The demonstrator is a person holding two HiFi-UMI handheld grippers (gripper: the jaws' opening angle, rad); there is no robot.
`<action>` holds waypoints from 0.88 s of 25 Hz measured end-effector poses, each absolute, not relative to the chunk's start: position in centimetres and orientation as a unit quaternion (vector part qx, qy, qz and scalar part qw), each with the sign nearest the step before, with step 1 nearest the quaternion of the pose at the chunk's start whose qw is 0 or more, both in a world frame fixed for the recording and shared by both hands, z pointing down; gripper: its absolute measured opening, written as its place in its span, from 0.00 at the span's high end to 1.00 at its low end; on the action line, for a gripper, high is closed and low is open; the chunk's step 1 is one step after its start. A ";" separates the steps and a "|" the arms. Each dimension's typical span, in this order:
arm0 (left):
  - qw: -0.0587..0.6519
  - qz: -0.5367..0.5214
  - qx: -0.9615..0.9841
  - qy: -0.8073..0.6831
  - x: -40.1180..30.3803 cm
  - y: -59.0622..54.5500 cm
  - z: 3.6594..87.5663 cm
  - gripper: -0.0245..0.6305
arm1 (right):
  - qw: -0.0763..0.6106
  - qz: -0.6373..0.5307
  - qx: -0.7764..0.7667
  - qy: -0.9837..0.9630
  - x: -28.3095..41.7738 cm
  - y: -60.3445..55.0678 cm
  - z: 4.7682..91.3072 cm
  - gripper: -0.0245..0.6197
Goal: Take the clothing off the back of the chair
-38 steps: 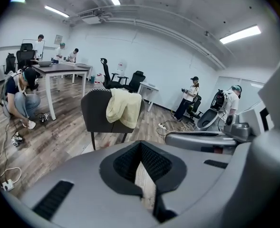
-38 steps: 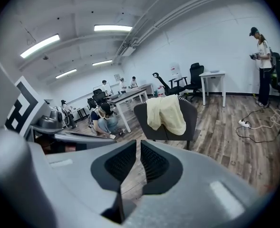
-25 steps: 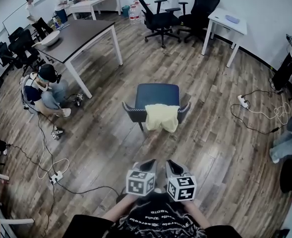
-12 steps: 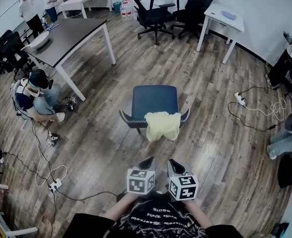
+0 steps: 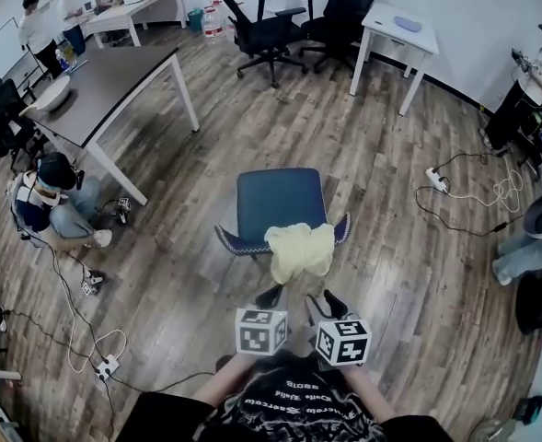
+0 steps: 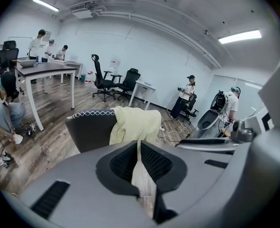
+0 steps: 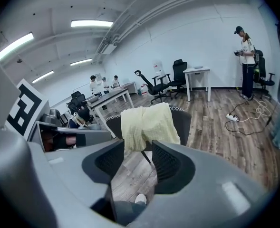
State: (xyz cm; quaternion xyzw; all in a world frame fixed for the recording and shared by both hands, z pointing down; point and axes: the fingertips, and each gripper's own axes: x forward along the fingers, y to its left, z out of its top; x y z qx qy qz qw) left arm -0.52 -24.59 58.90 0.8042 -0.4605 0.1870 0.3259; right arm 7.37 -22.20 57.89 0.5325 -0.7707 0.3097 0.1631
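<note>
A pale yellow garment (image 5: 300,251) hangs over the back of a dark blue chair (image 5: 280,201) straight ahead of me. Both grippers are held side by side just short of it, touching nothing. My left gripper (image 5: 271,296) is shut and empty; in its own view the garment (image 6: 135,124) and the chair back (image 6: 90,127) rise just beyond the jaws. My right gripper (image 5: 327,303) has its jaws opening, with nothing between them; the garment (image 7: 147,123) drapes down the chair back (image 7: 183,122) a short way ahead of it.
A person crouches on the floor (image 5: 54,201) at the left beside a dark table (image 5: 105,76). Cables and a power strip (image 5: 435,180) lie on the wood floor at the right. Office chairs (image 5: 261,30) and a white desk (image 5: 395,35) stand at the back.
Both grippers have come closer to the chair and garment. The right gripper's jaws have spread apart; the left stays shut.
</note>
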 end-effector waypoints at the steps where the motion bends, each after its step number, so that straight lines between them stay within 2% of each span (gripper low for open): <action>1: 0.327 0.188 0.805 -0.458 -0.6 -24.9 59.0 0.95 | 0.160 0.313 0.536 -0.768 7.5 -22.6 57.9 0.67; 2: 0.328 0.189 0.806 -0.455 -0.5 -25.2 59.0 0.94 | 0.157 0.316 0.538 -0.765 7.6 -22.9 58.0 0.64; 4: 0.336 0.191 0.808 -0.444 -0.3 -25.6 59.3 0.79 | 0.153 0.321 0.541 -0.762 7.7 -23.5 58.2 0.61; 8: 0.347 0.205 0.806 -0.434 -0.2 -26.4 60.4 0.70 | 0.165 0.331 0.547 -0.751 8.1 -24.7 59.1 0.52; 12: 0.372 0.187 0.804 -0.424 0.4 -27.5 60.4 0.56 | 0.166 0.339 0.551 -0.744 8.3 -25.7 59.3 0.51; 22: 0.363 0.236 0.796 -0.423 0.8 -29.6 62.0 0.54 | 0.174 0.322 0.573 -0.733 9.4 -28.4 60.5 0.43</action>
